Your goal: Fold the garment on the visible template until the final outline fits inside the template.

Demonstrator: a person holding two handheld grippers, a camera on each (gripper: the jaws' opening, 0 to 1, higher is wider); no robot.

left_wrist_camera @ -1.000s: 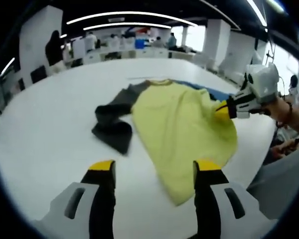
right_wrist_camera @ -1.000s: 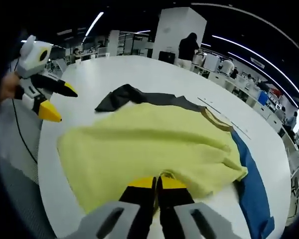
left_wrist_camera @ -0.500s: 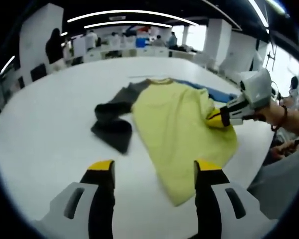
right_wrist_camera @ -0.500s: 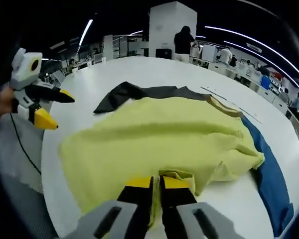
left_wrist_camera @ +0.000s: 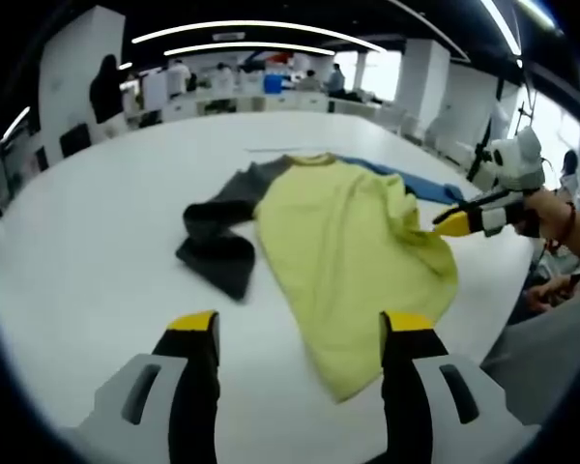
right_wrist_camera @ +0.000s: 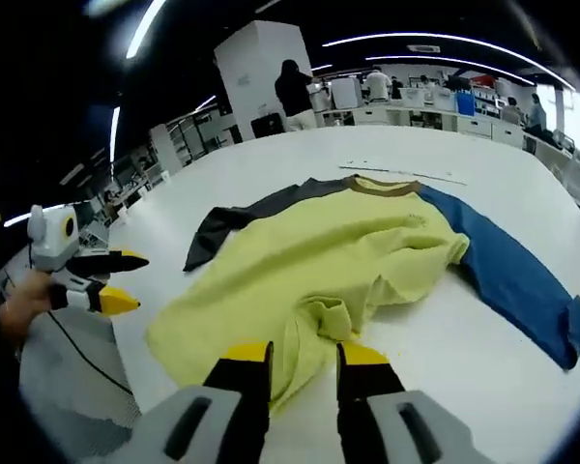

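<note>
A long-sleeved shirt lies spread on the white table [left_wrist_camera: 97,222]: yellow body [left_wrist_camera: 353,232], dark grey sleeve [left_wrist_camera: 217,246] bunched on one side, blue sleeve [right_wrist_camera: 507,271] stretched out on the other. My left gripper [left_wrist_camera: 301,329] hovers open over bare table, short of the yellow hem. My right gripper [right_wrist_camera: 304,356] is open, its jaws on either side of a rumpled fold of yellow fabric [right_wrist_camera: 324,314] at the body's edge. In the left gripper view the right gripper [left_wrist_camera: 456,220] hangs at the shirt's far side. The left gripper [right_wrist_camera: 106,280] shows open beyond the table edge.
A thin dark line [right_wrist_camera: 406,171] is marked on the table just past the collar [right_wrist_camera: 379,187]. The rounded table edge [right_wrist_camera: 126,338] runs close to the yellow hem. People and desks stand far behind the table. A person's sleeve and hand [left_wrist_camera: 565,217] hold the right gripper.
My right gripper went from shut on the yellow edge to open and drew back, leaving a small rumpled fold. The left gripper has stayed open in place.
</note>
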